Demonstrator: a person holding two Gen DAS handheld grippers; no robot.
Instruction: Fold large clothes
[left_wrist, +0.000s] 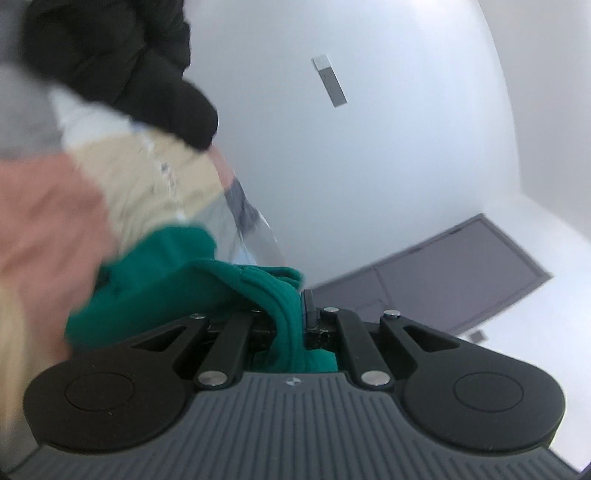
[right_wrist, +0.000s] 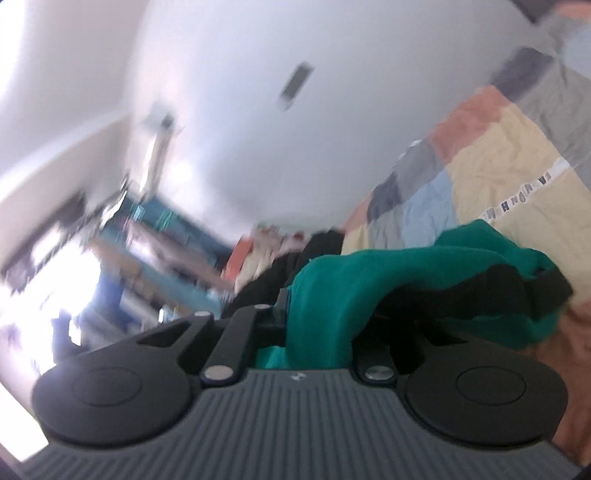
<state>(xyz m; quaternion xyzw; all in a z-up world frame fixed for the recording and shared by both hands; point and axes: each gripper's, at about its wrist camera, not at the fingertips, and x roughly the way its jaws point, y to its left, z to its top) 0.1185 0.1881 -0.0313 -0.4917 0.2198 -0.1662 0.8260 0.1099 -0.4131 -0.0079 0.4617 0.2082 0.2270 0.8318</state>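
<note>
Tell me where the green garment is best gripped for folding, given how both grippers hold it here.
Best at an edge, likely near a corner, coming in level from the side, as here: the left gripper and right gripper are each shut on a bunched fold of the green garment. Thin, limp cloth pinches flat; the rest hangs free over the patchwork bedspread.

white strip (right_wrist: 524, 195) on patchwork quilt (right_wrist: 491, 155), dark letters too blurred to read
</note>
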